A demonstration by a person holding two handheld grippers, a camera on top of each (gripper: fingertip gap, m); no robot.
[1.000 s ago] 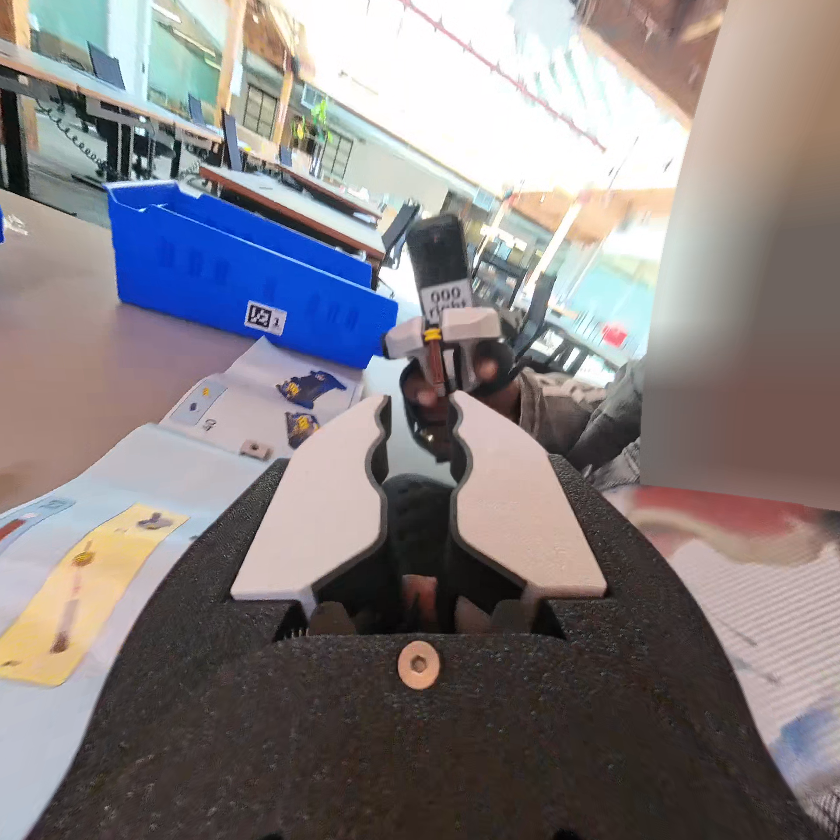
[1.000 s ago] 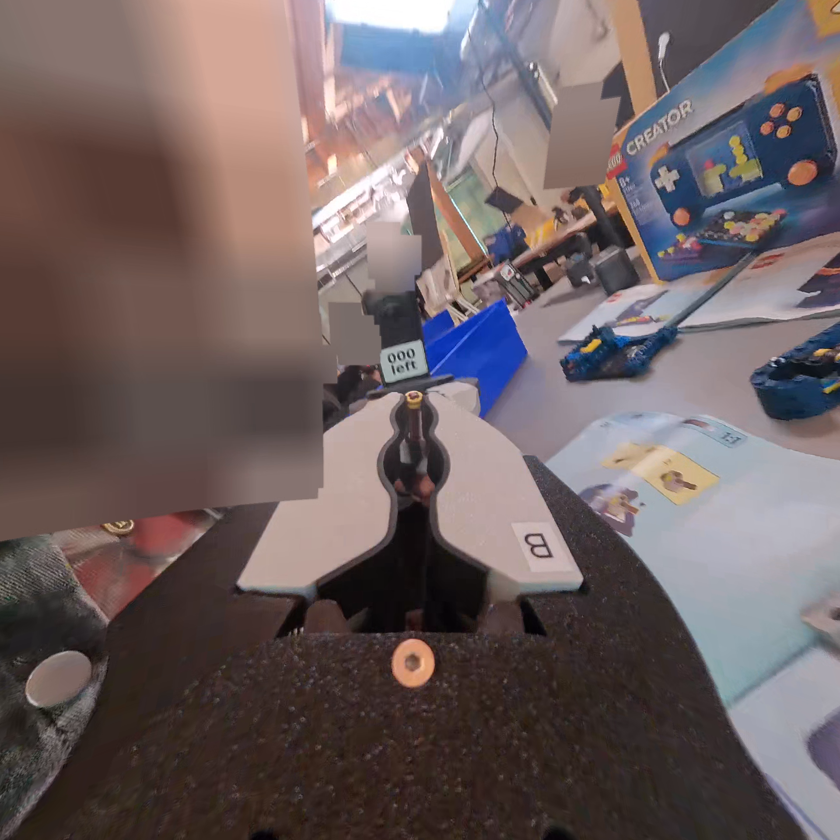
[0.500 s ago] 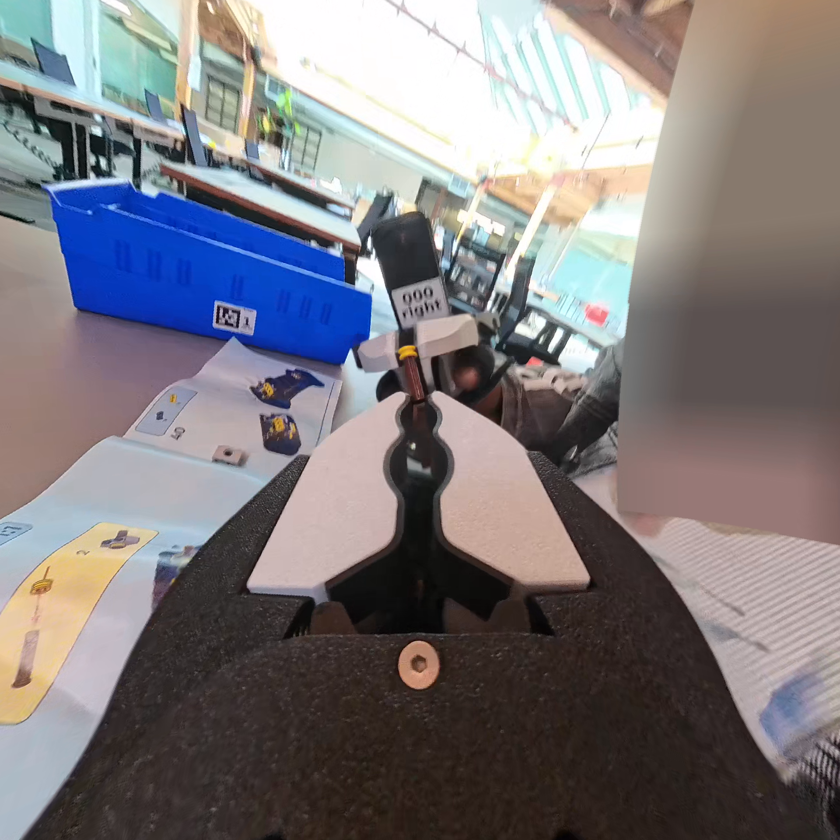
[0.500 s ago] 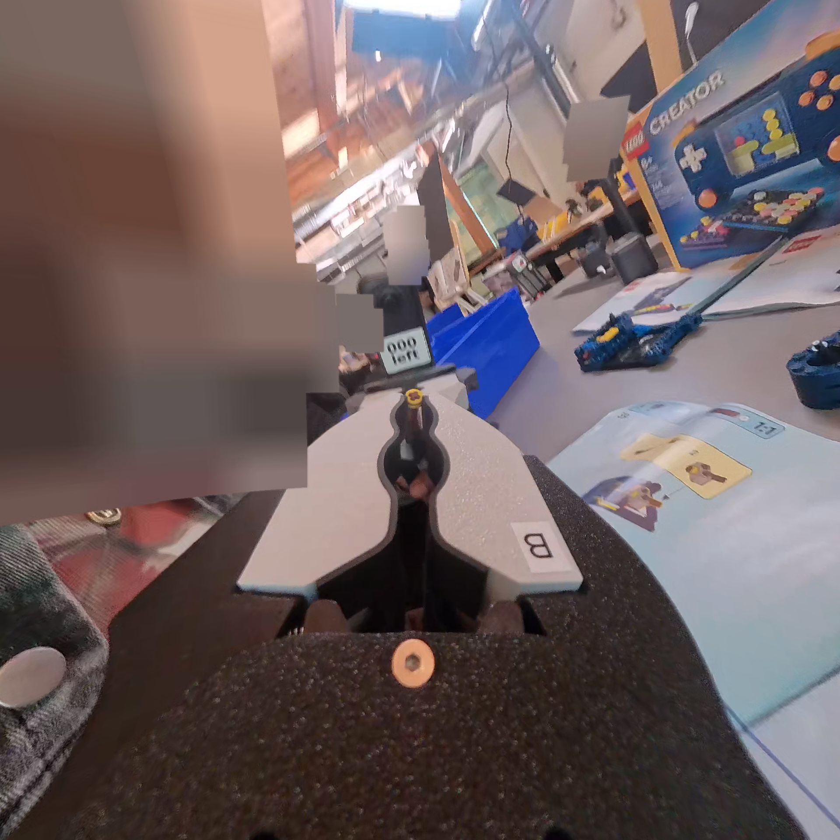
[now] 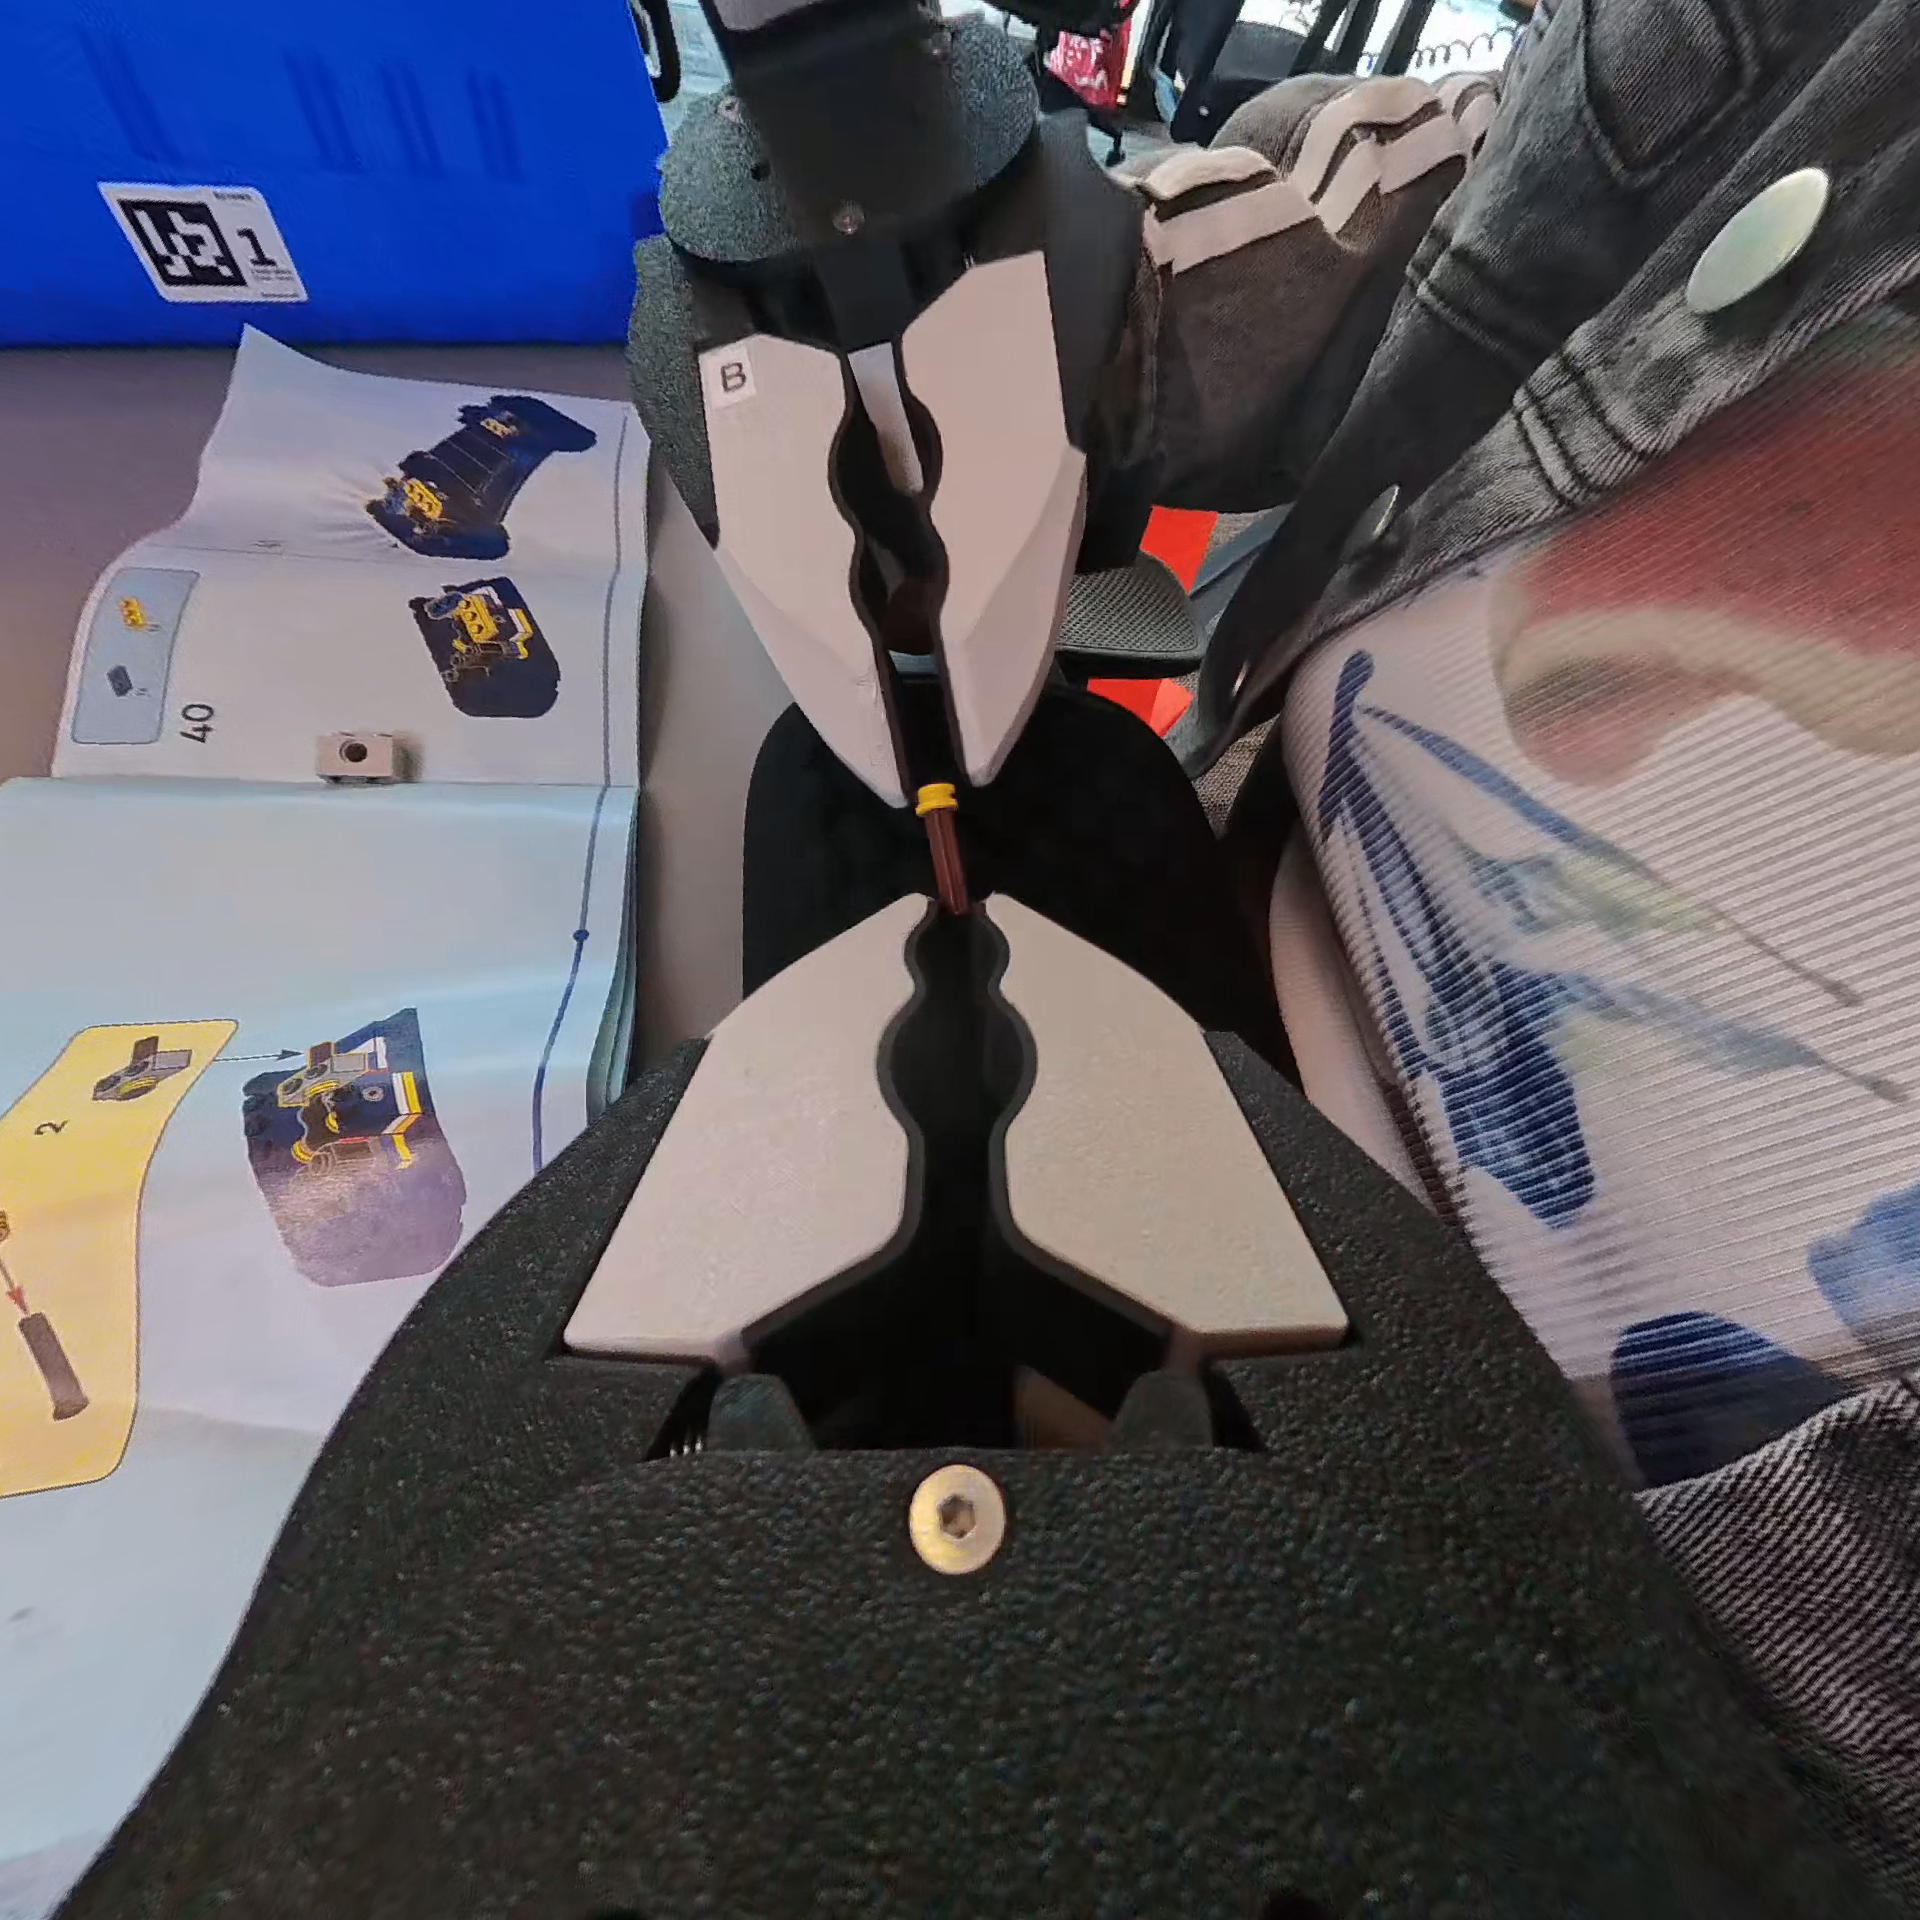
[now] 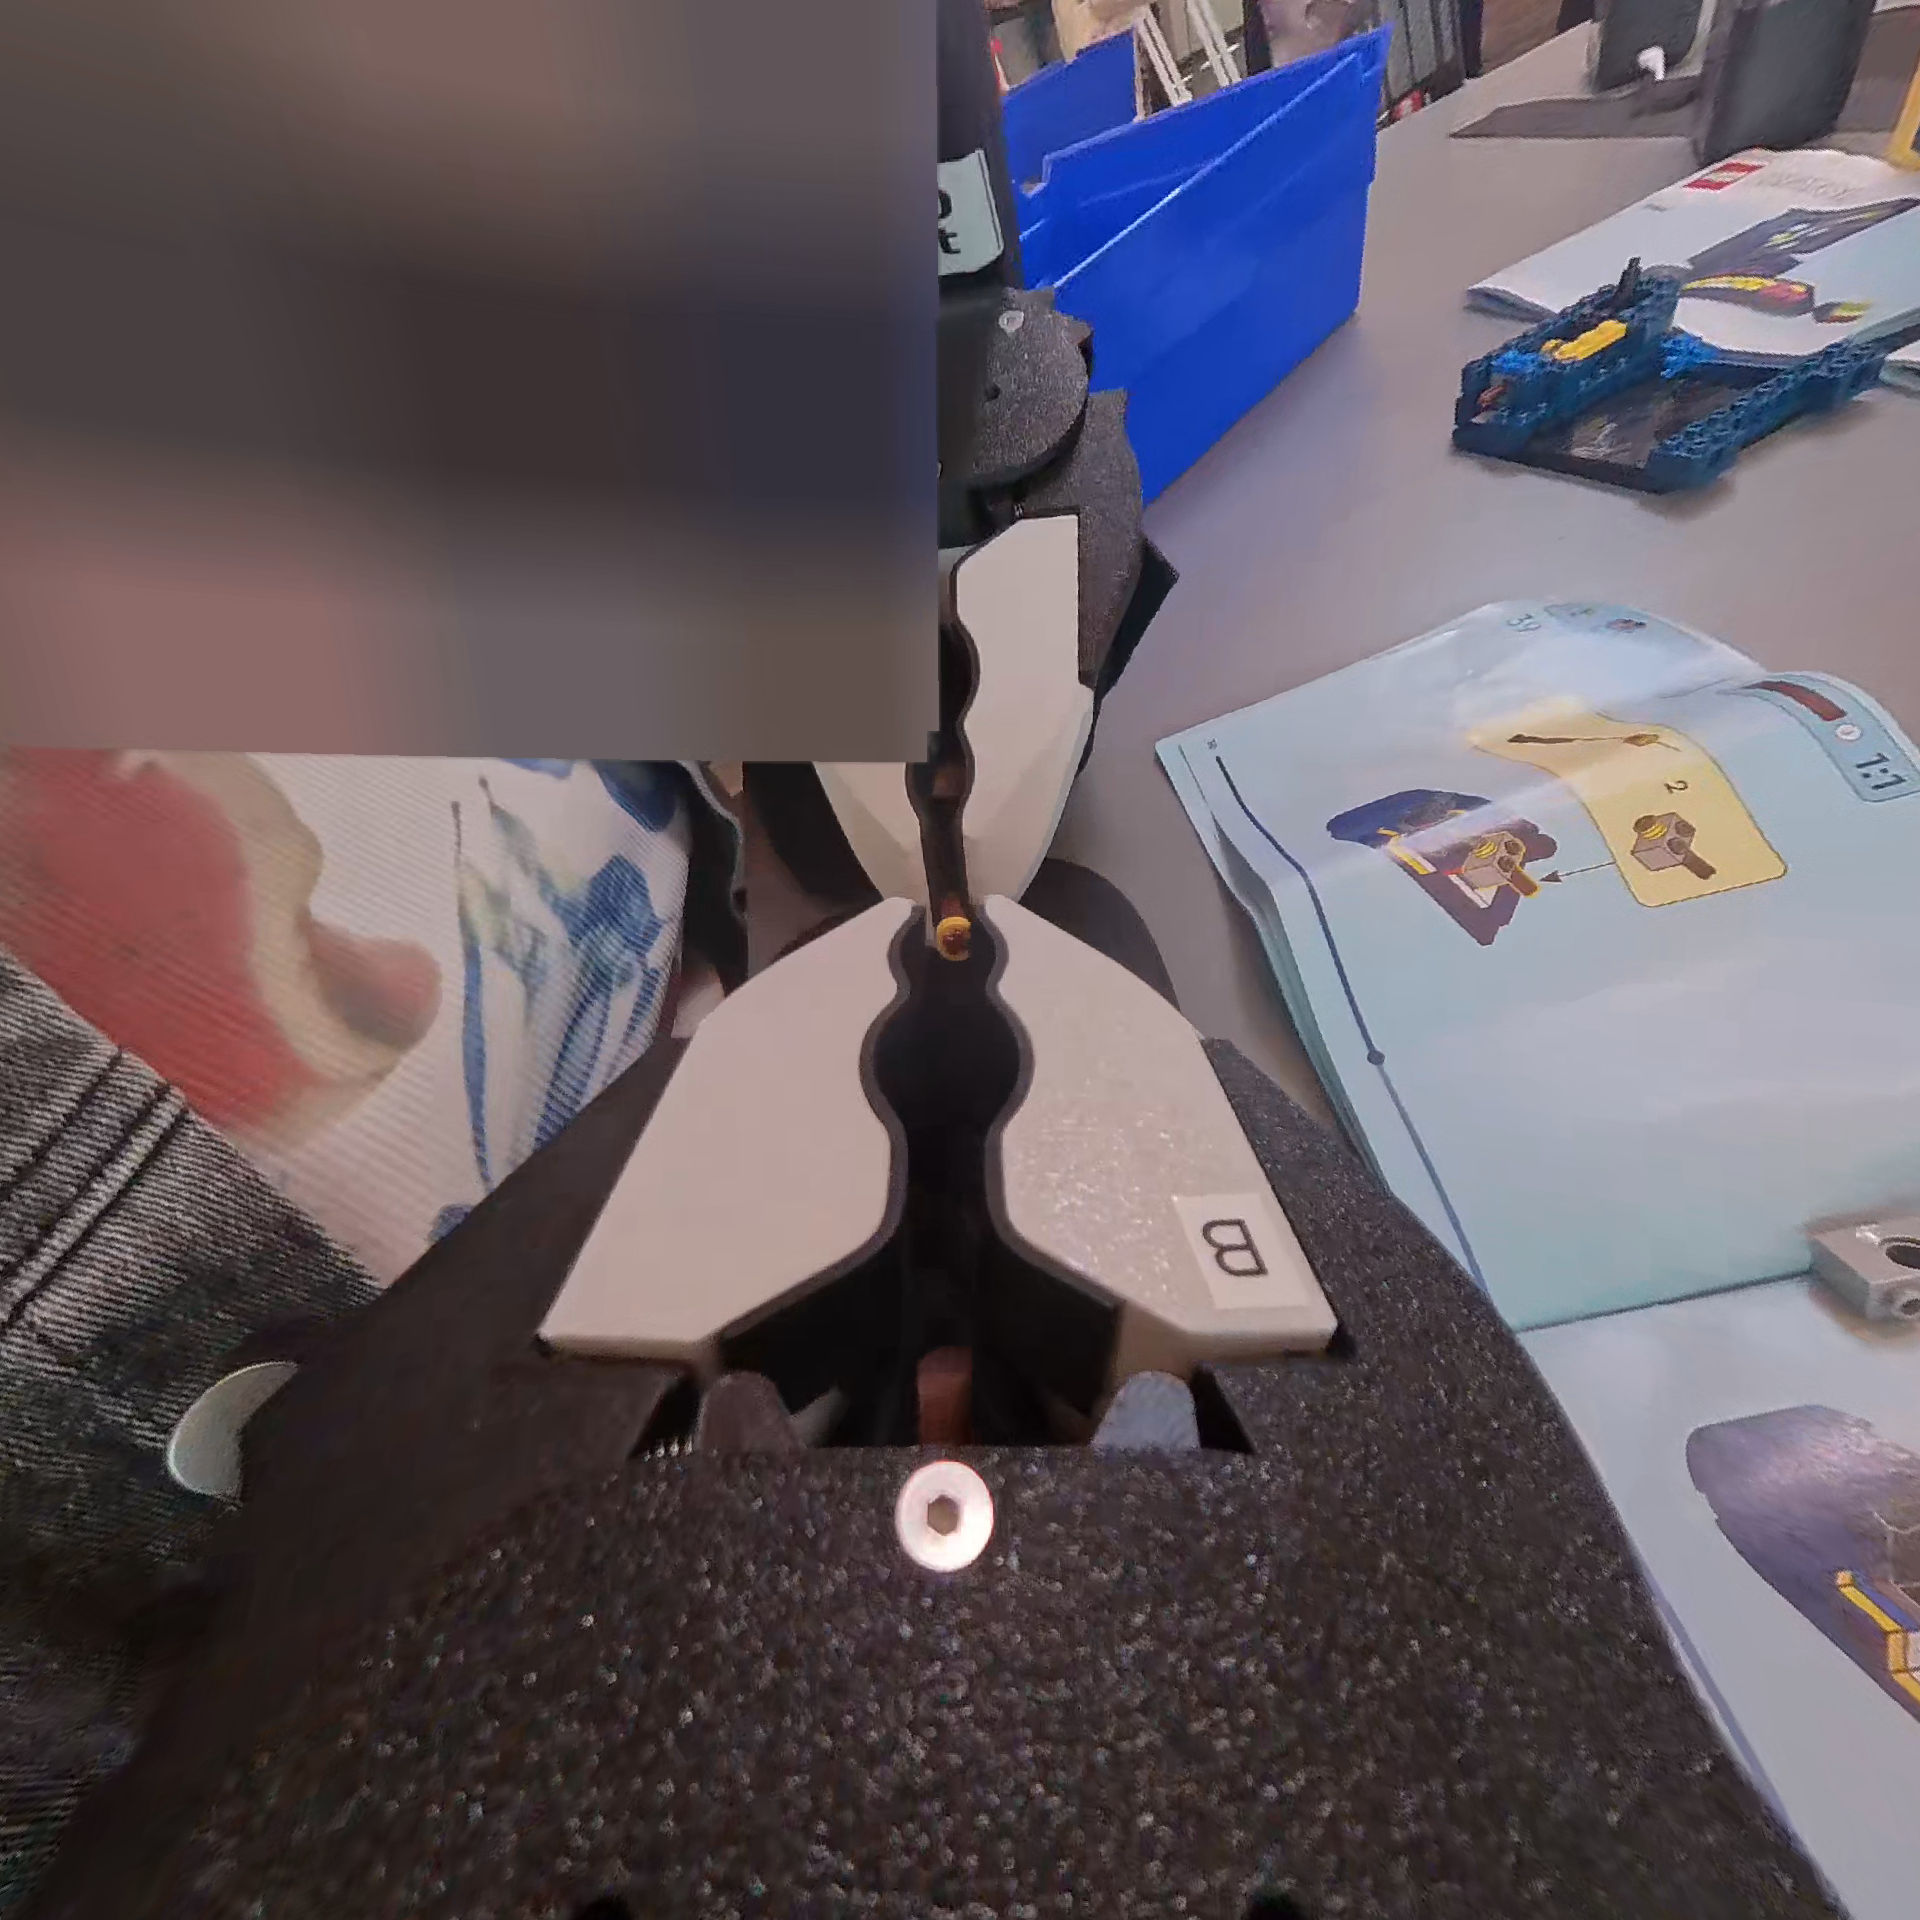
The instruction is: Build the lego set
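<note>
The left gripper [image 5: 956, 906] pinches the near end of a thin brown axle [image 5: 948, 858]. At the axle's far end, the right gripper [image 5: 932, 781] is closed on it, just beyond its yellow bush [image 5: 936, 798]. Left of the axle lies an open instruction booklet [image 5: 312, 914], a small grey brick [image 5: 358, 755] upon it; beyond stands a blue bin [image 5: 343, 125].

Item: thin dark brown axle rod [image 5: 943, 854], cross-ribbed, with a small yellow bushing [image 5: 936, 798] ringed round one end. Pose: raised off the bench, spanning the two tongs tip to tip. Left tongs [image 5: 956, 906] pinch the bare end; right tongs [image 6: 951, 914] clamp the bushing end [image 6: 950, 932].
</note>
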